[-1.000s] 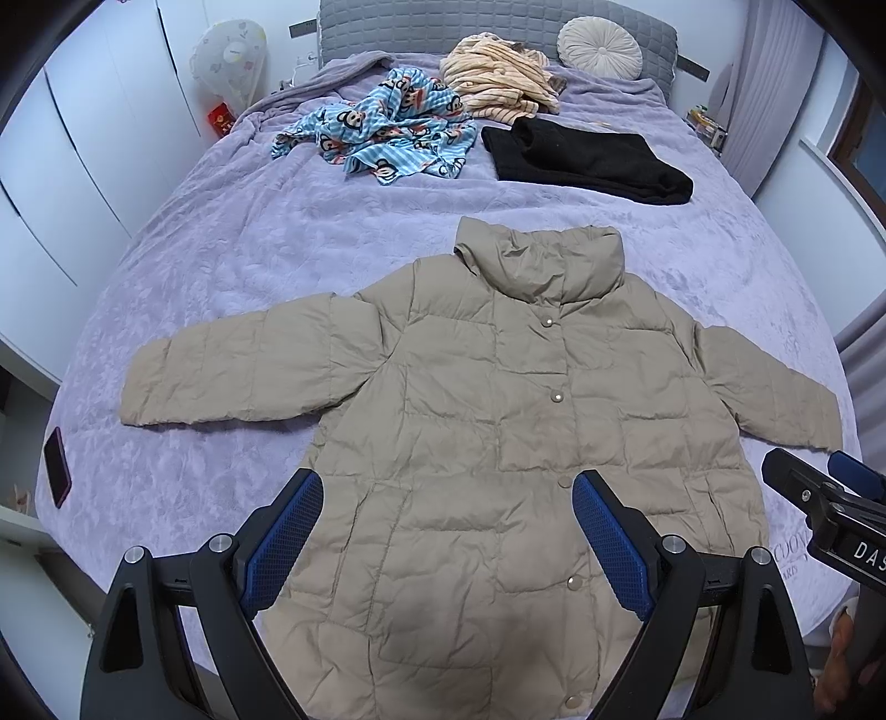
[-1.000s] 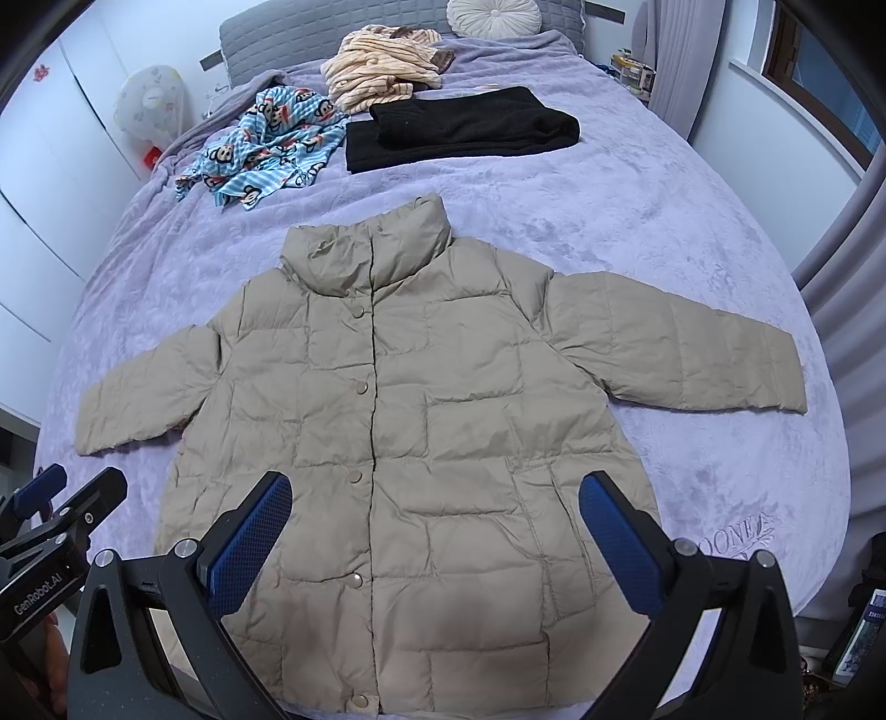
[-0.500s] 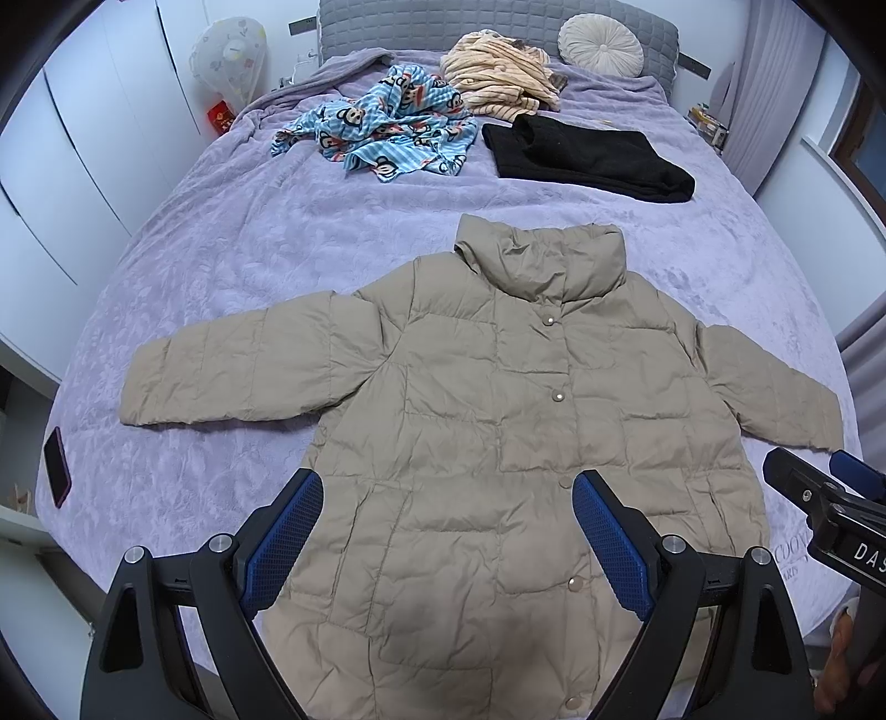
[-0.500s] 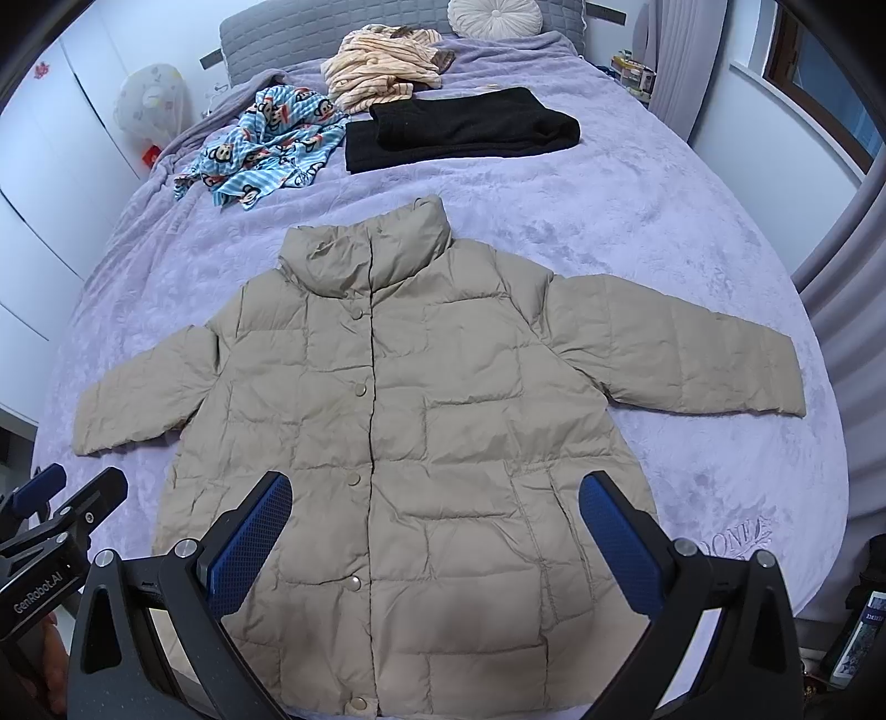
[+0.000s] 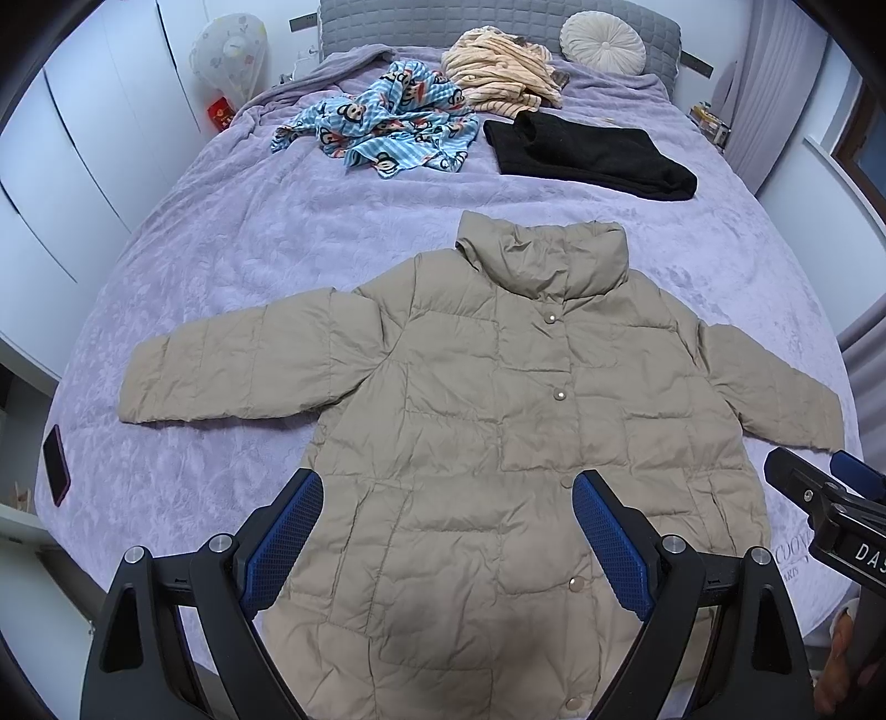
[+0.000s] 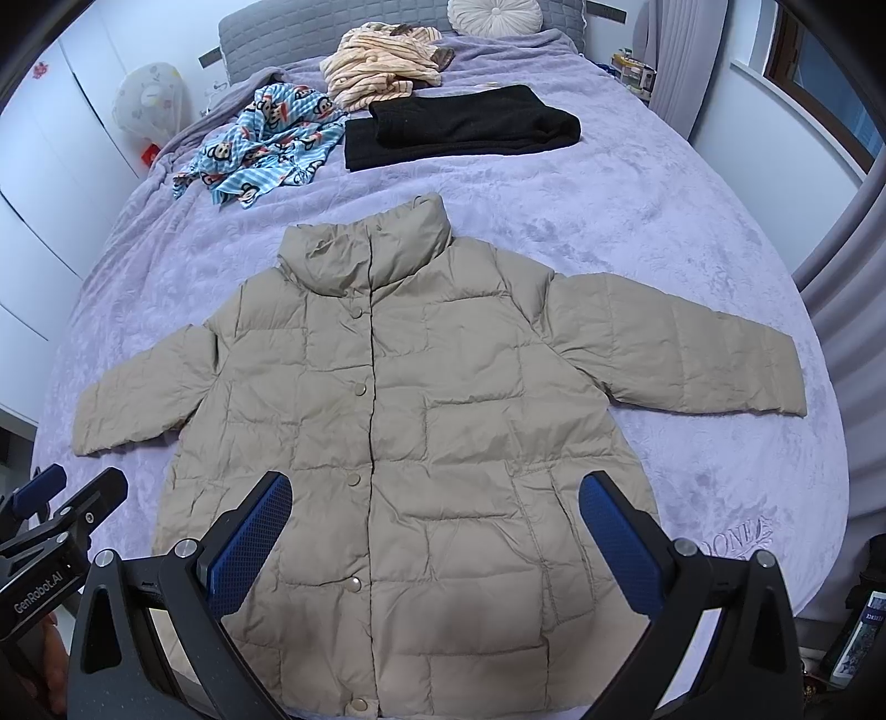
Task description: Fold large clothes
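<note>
A beige puffer jacket point(image 5: 498, 421) lies flat and buttoned on the purple bed, front up, collar toward the headboard, both sleeves spread out. It also shows in the right wrist view point(image 6: 421, 421). My left gripper point(image 5: 448, 531) is open and empty, held above the jacket's lower hem. My right gripper point(image 6: 434, 540) is open and empty, also above the lower hem. Each gripper appears at the edge of the other's view: the right gripper point(image 5: 825, 498) at the right, the left gripper point(image 6: 61, 515) at the left.
Toward the headboard lie a folded black garment point(image 5: 587, 155), a crumpled blue monkey-print garment point(image 5: 387, 127) and a striped cream garment point(image 5: 498, 83). A round pillow point(image 5: 601, 41) rests at the headboard. A phone point(image 5: 55, 457) lies at the bed's left edge. White wardrobes stand left.
</note>
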{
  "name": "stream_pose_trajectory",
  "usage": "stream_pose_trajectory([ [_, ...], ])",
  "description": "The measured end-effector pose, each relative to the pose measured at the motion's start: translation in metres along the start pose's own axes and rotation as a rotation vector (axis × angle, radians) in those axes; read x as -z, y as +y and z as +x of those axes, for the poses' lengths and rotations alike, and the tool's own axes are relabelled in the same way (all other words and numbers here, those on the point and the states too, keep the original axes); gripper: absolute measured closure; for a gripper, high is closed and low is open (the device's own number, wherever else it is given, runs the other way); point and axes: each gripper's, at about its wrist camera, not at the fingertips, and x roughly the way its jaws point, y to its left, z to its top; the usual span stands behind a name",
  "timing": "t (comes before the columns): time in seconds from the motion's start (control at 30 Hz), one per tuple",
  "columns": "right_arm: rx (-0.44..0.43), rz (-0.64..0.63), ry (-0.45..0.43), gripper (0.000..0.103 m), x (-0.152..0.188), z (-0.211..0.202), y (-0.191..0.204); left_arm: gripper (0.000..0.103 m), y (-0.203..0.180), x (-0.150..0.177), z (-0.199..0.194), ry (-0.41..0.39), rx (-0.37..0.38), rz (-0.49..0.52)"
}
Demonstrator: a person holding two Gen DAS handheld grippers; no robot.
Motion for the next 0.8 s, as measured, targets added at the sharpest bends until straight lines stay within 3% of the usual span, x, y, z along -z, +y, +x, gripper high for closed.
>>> stream_pose_trajectory([
  [0.8,0.001,0.0,0.002,0.0,-0.0002,0.0002,0.0014,0.01,0.0048,0.0034,0.0042,0.008,0.002,-0.005],
])
